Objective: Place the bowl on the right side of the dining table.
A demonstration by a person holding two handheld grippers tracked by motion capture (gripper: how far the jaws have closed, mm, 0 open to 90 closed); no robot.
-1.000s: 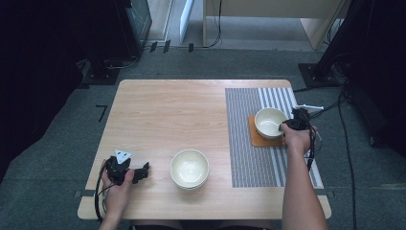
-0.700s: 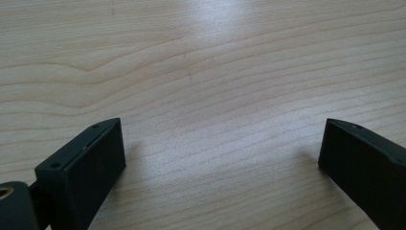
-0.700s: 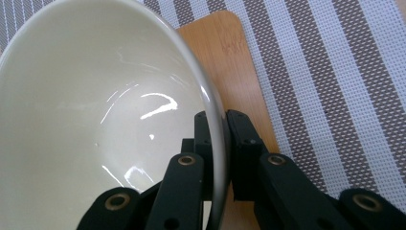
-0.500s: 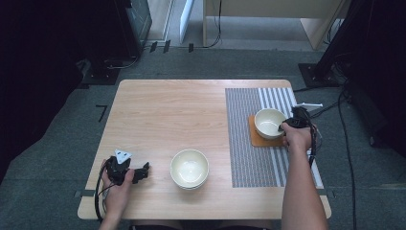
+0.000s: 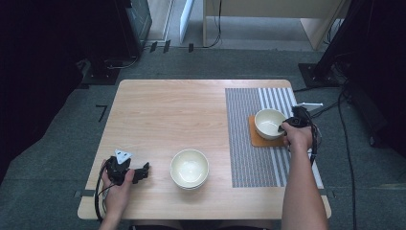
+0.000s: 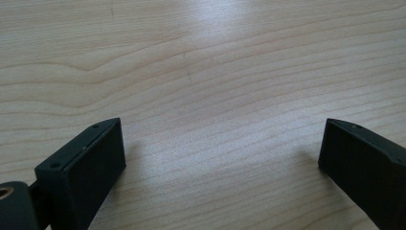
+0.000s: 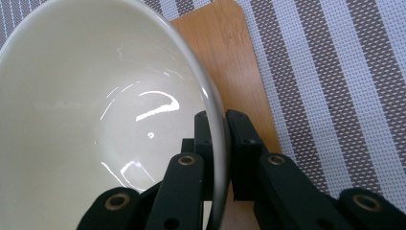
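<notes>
A cream bowl [image 5: 268,123] sits on a wooden coaster [image 5: 257,139] on the striped placemat [image 5: 249,158]. My right gripper [image 5: 283,127] is shut on the rim of that cream bowl [image 7: 105,120], one jaw inside and one outside, over the wooden coaster [image 7: 230,62]. A second cream bowl [image 5: 189,168] stands near the table's front middle. My left gripper [image 5: 141,171] rests on the wooden table [image 6: 201,72] at the front left, its jaws wide open with nothing between them.
The striped placemat [image 7: 335,72] covers the right part of the table [image 5: 167,115]. A white object [image 5: 310,104] lies at the table's right edge. Cables trail from both grippers. Dark equipment stands on the floor around the table.
The right gripper and the bowl it holds have shifted slightly on the coaster. The left gripper has not moved.
</notes>
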